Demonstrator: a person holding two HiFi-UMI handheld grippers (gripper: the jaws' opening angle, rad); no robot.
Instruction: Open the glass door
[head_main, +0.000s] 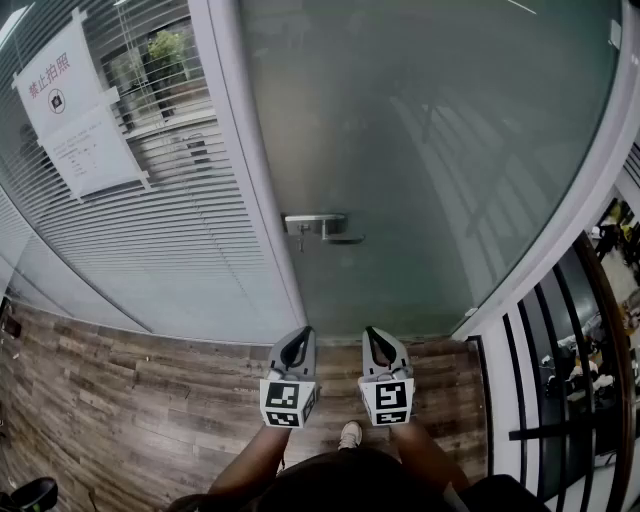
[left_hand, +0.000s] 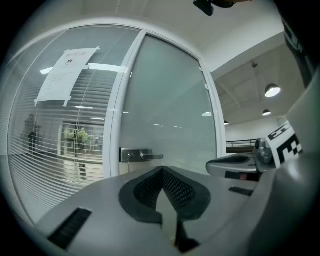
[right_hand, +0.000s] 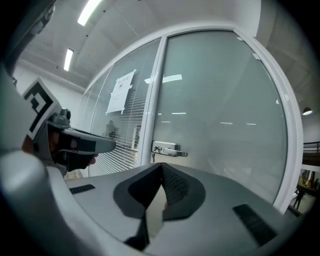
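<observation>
The frosted glass door (head_main: 430, 150) stands closed ahead of me in its white frame. Its metal lever handle (head_main: 325, 228) sits at the door's left edge, pointing right, with a key hanging below the lock. My left gripper (head_main: 297, 335) and right gripper (head_main: 372, 335) are held side by side, level, well short of the door and below the handle. Both have their jaws together with nothing between them. In the left gripper view, the handle (left_hand: 142, 155) shows just above the left gripper (left_hand: 162, 170). In the right gripper view, the handle (right_hand: 170, 149) sits above the right gripper (right_hand: 161, 165).
Left of the door is a glass wall with blinds (head_main: 170, 200) and taped paper notices (head_main: 75, 110). The wood floor (head_main: 120, 400) runs up to it. A black railing (head_main: 540, 400) lies to the right. A shoe (head_main: 350, 433) shows between my arms.
</observation>
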